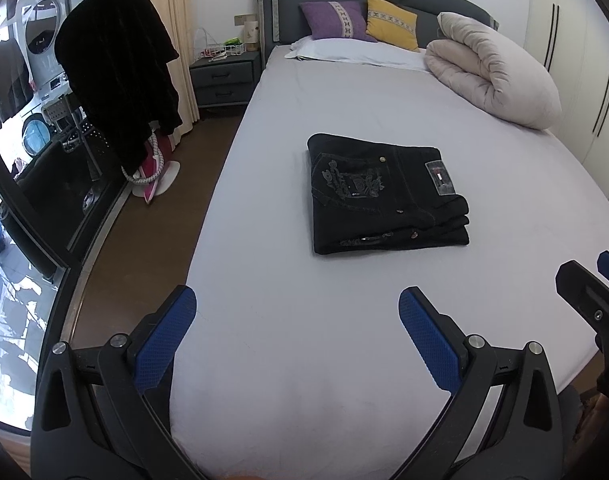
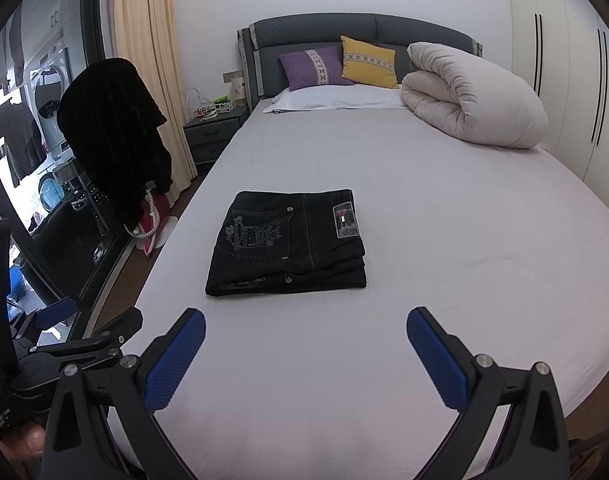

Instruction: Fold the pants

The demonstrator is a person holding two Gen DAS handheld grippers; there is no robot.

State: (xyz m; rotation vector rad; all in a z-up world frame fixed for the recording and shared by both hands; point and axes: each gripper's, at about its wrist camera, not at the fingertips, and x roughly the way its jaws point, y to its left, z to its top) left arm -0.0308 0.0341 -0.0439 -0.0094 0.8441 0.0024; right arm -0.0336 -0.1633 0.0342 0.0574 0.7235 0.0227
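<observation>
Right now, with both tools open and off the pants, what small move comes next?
Probably none beyond backing away: the pants already lie as a compact folded stack on the bed, and the left tool and right tool hang open, holding nothing.

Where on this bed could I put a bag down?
Bare sheet lies between the fingers and the folded pants, and between the pants and the rolled duvet. The headboard end is crowded with pillows.

Bed point(image 2: 444, 240) under pale sheet. Folded black pants point(image 2: 288, 244) near centre. At head edge: white pillow point(image 2: 336, 98), purple cushion point(image 2: 312, 68), yellow cushion point(image 2: 368, 62), rolled duvet point(image 2: 472, 96) toward right corner.
</observation>
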